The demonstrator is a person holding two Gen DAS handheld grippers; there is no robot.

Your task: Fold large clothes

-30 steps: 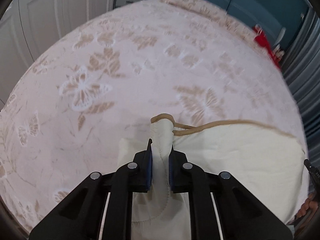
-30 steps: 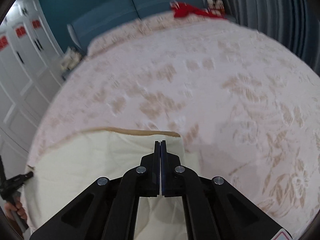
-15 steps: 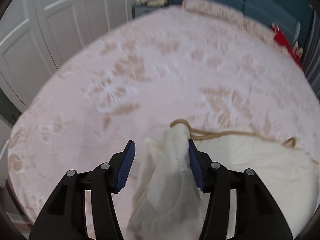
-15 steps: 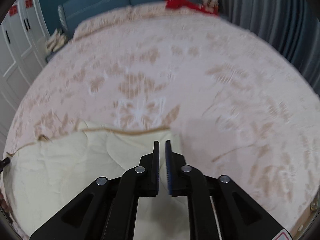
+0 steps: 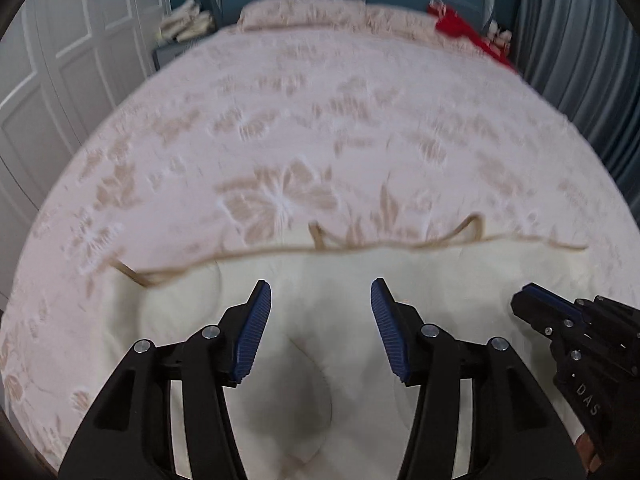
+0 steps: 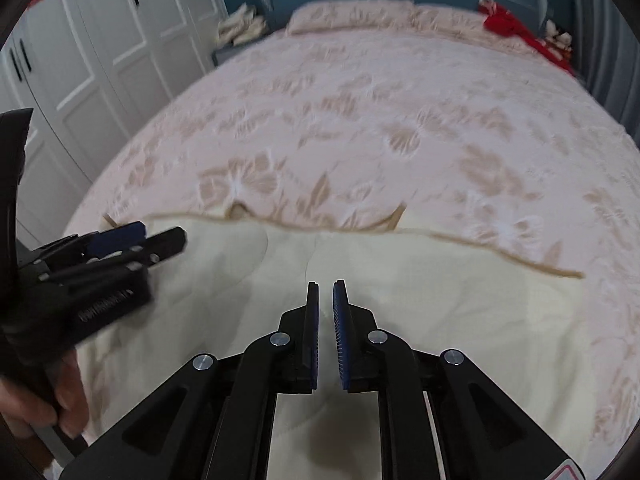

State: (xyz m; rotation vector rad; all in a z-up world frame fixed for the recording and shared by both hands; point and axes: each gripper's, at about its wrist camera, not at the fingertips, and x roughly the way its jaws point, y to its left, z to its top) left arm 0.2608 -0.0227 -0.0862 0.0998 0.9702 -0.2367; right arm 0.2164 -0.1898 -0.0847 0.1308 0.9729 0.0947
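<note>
A large cream garment (image 5: pixel 320 280) with a tan trimmed far edge (image 5: pixel 360 245) lies flat on the near part of the bed; it also shows in the right wrist view (image 6: pixel 400 280). My left gripper (image 5: pixel 320 300) is open and empty above the cloth, jaws wide apart. It also shows in the right wrist view (image 6: pixel 160 236) at the left. My right gripper (image 6: pixel 326 300) hovers over the cloth with a narrow gap between its pads, holding nothing. It shows at the right of the left wrist view (image 5: pixel 536 304).
The bed (image 5: pixel 320 120) has a pink cover with tan butterflies. Pillows (image 5: pixel 304 16) and a red item (image 5: pixel 460 28) lie at the head. White wardrobe doors (image 5: pixel 60 60) stand left, a grey curtain (image 5: pixel 580 40) right.
My left gripper opened and let go of the bunched cloth, which now lies flat. My right gripper opened slightly and released the cloth. Both grippers pulled back towards the near edge.
</note>
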